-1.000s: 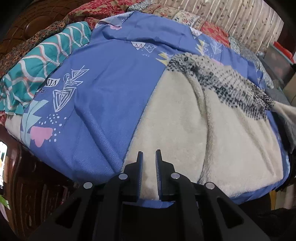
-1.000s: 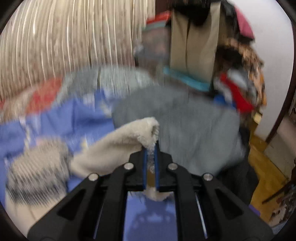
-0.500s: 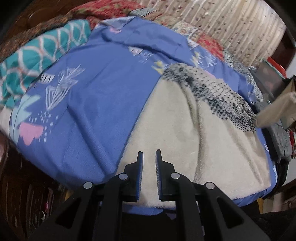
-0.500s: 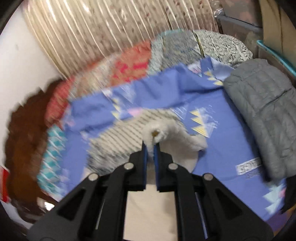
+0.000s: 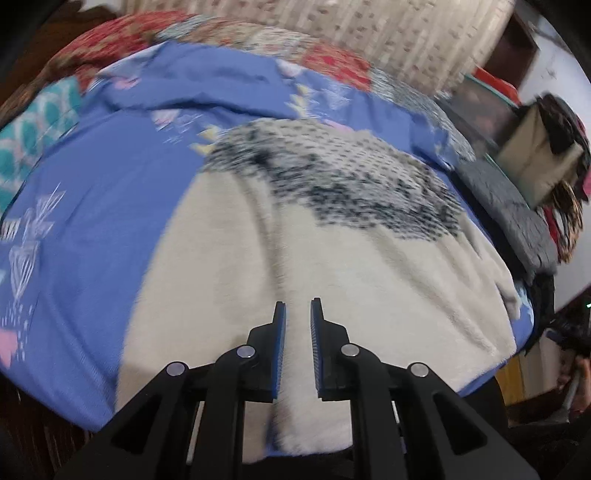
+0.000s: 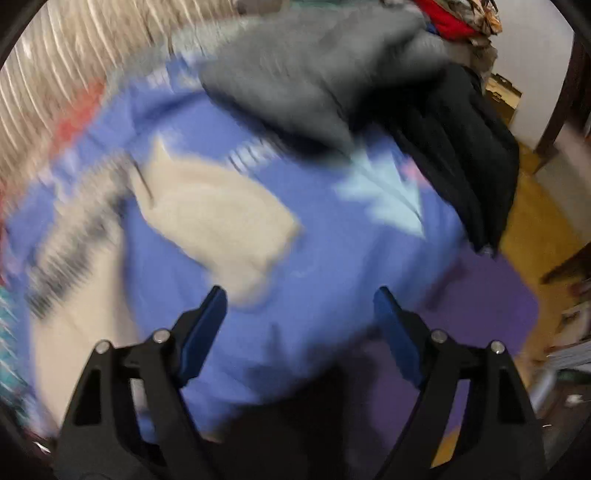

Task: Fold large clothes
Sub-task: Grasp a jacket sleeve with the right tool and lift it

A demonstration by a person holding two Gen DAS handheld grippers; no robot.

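Observation:
A cream fleece garment (image 5: 332, 273) with a black-speckled upper band (image 5: 354, 184) lies spread on a blue printed bedsheet (image 5: 103, 206). My left gripper (image 5: 297, 306) hovers over its near hem with the fingers a narrow gap apart and nothing between them. My right gripper (image 6: 300, 295) is wide open and empty above the sheet (image 6: 332, 266). A cream sleeve (image 6: 218, 221) lies just ahead and left of it, apart from the fingers. The right wrist view is blurred.
A grey quilted jacket (image 6: 314, 66) and a dark garment (image 6: 469, 155) lie at the bed's right edge; the jacket also shows in the left wrist view (image 5: 506, 218). Patterned quilts (image 5: 110, 48) and a teal cloth (image 5: 33, 125) lie on the far side. A curtain (image 5: 332, 33) hangs behind. Wood floor (image 6: 535, 229) lies to the right.
My right gripper has let go of the cream sleeve, opened wide and swung back right. The sleeve now lies on the sheet. My left gripper shifted right over the garment.

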